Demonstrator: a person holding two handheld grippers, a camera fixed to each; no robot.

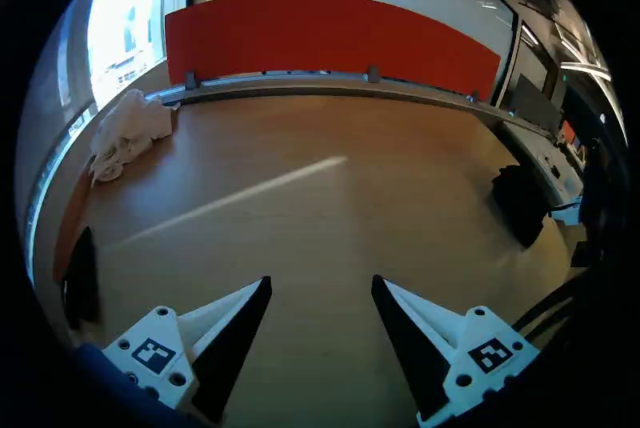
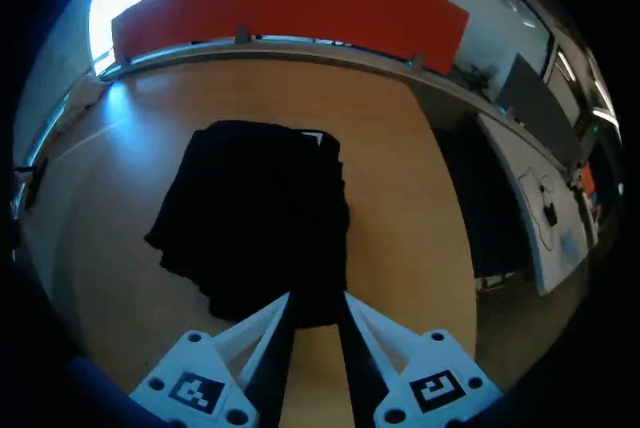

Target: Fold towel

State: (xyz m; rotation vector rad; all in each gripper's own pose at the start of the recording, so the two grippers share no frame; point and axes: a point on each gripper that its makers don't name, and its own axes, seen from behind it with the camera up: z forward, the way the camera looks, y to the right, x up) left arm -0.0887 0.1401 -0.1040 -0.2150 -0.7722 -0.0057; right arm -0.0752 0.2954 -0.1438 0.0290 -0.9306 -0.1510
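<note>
Towel (image 2: pixel 256 212): black and matte, laid flat on the wooden tabletop (image 2: pixel 408 188) in the right gripper view. It lies roughly midway between the tabletop's left and right edges and well short of the far edge. The outline is roughly rectangular. The far edge is fairly straight, and a small pale patch is seen at the far right corner. The left side is uneven, and stepped layers are visible at the near left corner, so more than one thickness of cloth is indicated. The surface is so dark that weave and creases cannot be made out.

Right gripper (image 2: pixel 316 308): the fingers are drawn close together, and the towel's near edge is pinched between their tips.

Left gripper (image 1: pixel 320 288): the fingers are spread wide apart above bare wood, and nothing is held between them.

In the left gripper view, a crumpled white cloth (image 1: pixel 128 132) is noted near the tabletop's far left corner, well apart from that gripper. A red screen (image 1: pixel 320 36) is mounted along the far edge. A dark shape by the right edge is too blurred to be identified.
</note>
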